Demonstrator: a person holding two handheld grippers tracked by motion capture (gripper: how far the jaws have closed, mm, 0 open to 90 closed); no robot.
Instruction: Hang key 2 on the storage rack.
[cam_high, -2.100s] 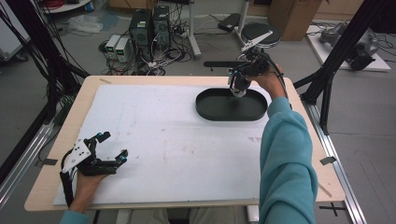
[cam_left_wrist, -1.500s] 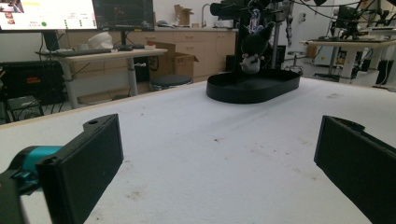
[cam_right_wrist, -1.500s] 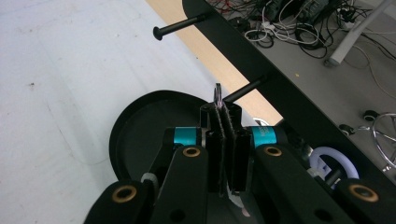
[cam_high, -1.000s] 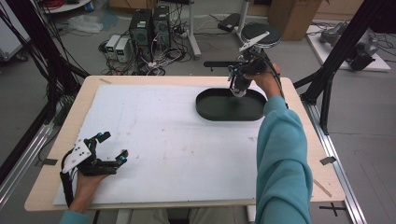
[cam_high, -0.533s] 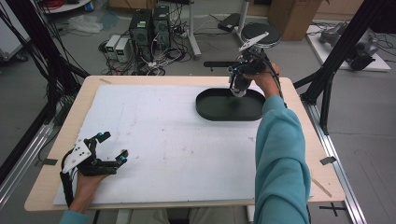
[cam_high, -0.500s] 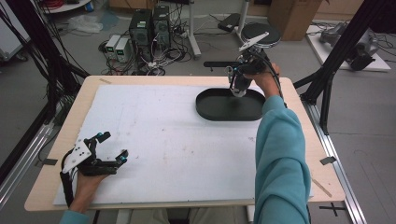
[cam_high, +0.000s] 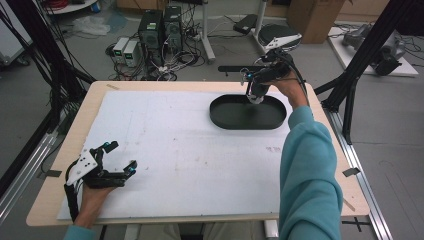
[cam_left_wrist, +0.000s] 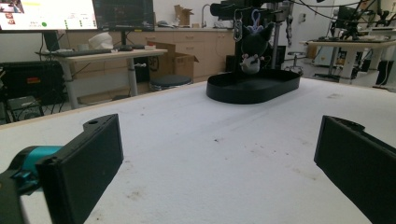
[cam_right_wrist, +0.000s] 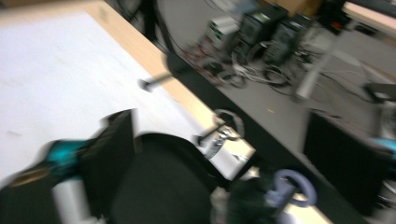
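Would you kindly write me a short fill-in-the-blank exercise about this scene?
1. The plush toy hangs above the black ____.
2. The tray lies on a ____ mat.
3. The left gripper rests near the table's front-left corner with its jaws ____.
4. The right gripper is over the ____.

Missing words: tray; white; open; tray

The left gripper (cam_high: 118, 155) rests low with jaws spread wide, while the right gripper (cam_high: 253, 95), arm outstretched, points down, its jaws just opened wide.
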